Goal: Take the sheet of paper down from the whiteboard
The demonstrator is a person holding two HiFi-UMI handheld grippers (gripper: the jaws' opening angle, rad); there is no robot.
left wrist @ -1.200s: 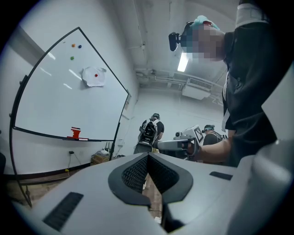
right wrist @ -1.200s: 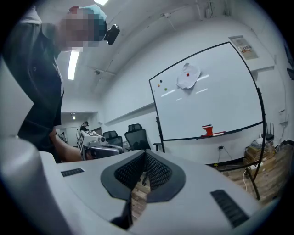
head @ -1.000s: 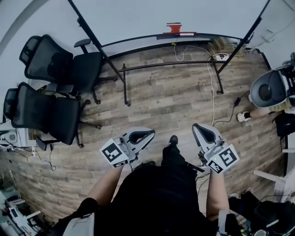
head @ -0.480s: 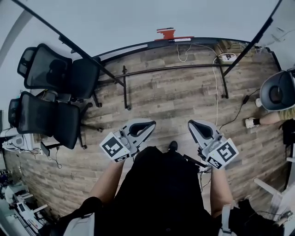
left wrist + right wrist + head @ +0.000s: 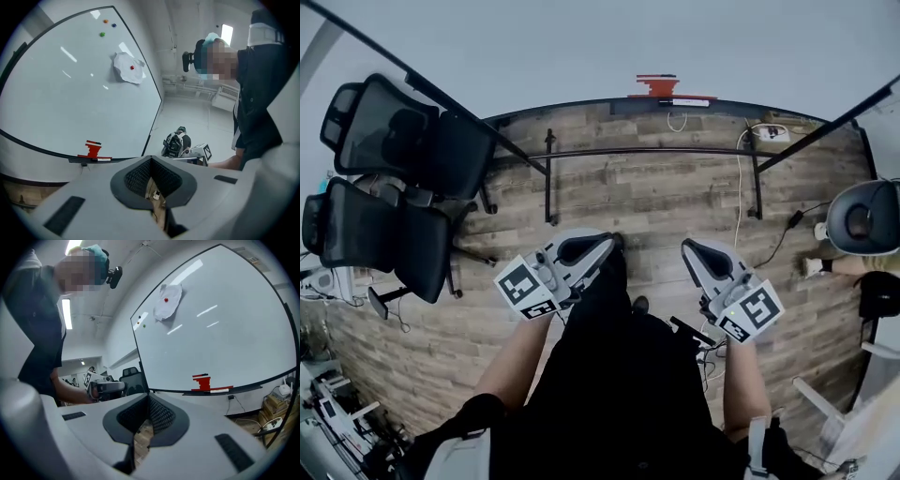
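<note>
Left tool (image 5: 151,161) and right tool (image 5: 149,401): jaws pressed together, nothing between them, both over the wood floor (image 5: 656,197). Sheet of paper (image 5: 127,68) sits upper centre in the left gripper view. A red magnet (image 5: 131,67) pins it to the whiteboard (image 5: 65,98), well apart from both tools.

My head camera looks steeply down at the floor (image 5: 656,197) before the whiteboard (image 5: 600,47). Both gripper cameras face that board from near, sharing its red block (image 5: 93,149).
</note>
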